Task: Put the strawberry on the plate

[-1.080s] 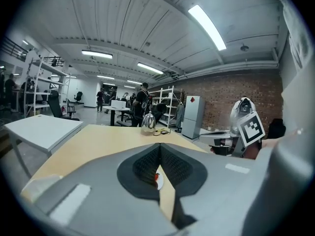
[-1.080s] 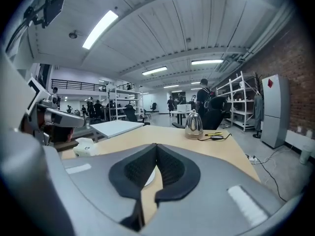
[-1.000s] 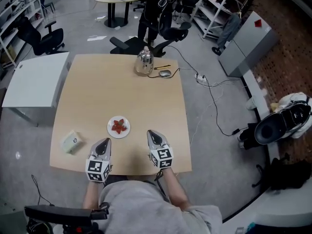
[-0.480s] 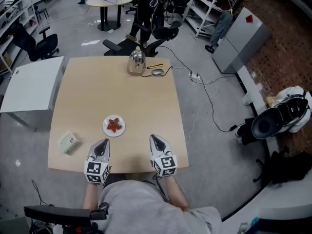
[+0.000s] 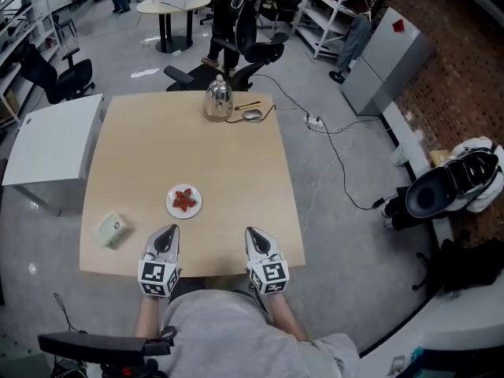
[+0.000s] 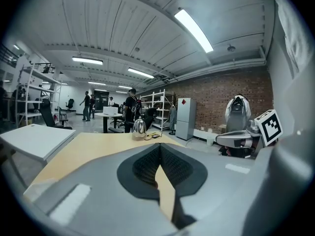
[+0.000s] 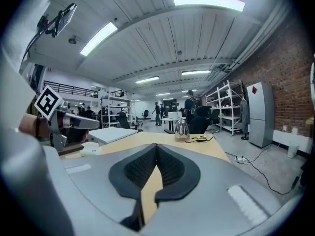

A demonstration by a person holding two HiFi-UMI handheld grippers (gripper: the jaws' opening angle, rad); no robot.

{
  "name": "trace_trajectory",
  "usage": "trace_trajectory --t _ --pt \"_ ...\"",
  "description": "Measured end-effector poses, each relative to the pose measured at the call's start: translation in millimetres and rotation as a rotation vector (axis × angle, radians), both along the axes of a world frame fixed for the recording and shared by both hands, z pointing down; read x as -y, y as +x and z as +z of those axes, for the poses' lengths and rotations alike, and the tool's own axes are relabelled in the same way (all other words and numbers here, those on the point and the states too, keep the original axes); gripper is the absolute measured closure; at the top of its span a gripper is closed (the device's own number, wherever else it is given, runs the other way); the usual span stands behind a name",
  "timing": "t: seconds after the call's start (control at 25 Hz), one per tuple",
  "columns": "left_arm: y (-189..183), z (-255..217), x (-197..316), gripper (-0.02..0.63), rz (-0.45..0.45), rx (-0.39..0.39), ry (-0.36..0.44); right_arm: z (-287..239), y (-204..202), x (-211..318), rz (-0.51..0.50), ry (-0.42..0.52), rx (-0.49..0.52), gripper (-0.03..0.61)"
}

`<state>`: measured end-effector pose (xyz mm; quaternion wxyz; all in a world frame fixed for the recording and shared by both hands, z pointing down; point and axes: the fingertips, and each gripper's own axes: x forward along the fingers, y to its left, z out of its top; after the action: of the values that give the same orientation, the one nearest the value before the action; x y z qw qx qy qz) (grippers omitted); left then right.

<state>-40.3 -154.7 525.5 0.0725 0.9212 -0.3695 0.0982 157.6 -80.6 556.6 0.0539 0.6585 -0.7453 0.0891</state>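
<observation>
The strawberry [image 5: 184, 200] lies on the small white plate [image 5: 170, 206], around its middle. The plate stands on the pale wooden bench [image 5: 236, 172], in the near left part of it.

Both tongs are at the near edge of the bench, well apart from each other, and both point away from the person across the top. The left tongs [image 5: 168, 231] are near the plate. The plate is in front of their tips and slightly to the right, and it does not touch them. The right tongs [image 5: 252, 232] are farther from it, so the plate and the strawberry are ahead of them and to their left. The fruit therefore lies beyond the line of the two tips, between the two tongs but closer to the left one.

In the left gripper view the left tongs [image 6: 159, 154] have their dark pads together at the tips, with nothing between them. In the right gripper view the right tongs [image 7: 156, 154] are also closed and empty.

A small pale box [image 5: 113, 228] lies on the bench to the left of the left tongs. At the far edge stands a shiny metal kettle [image 5: 218, 101], with a mouse [image 5: 252, 114] just beside it on the right. A white table [image 5: 51, 144] stands to the left of the bench.
</observation>
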Motion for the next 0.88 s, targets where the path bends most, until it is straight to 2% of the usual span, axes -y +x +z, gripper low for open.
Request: trace_trajectory --t 0.88 --pt "-2.2 2.5 -8.7 0.594 -0.013 0.002 0.002 -6.1 -0.2 -3.8 -0.007 0.022 0.018 0.572"
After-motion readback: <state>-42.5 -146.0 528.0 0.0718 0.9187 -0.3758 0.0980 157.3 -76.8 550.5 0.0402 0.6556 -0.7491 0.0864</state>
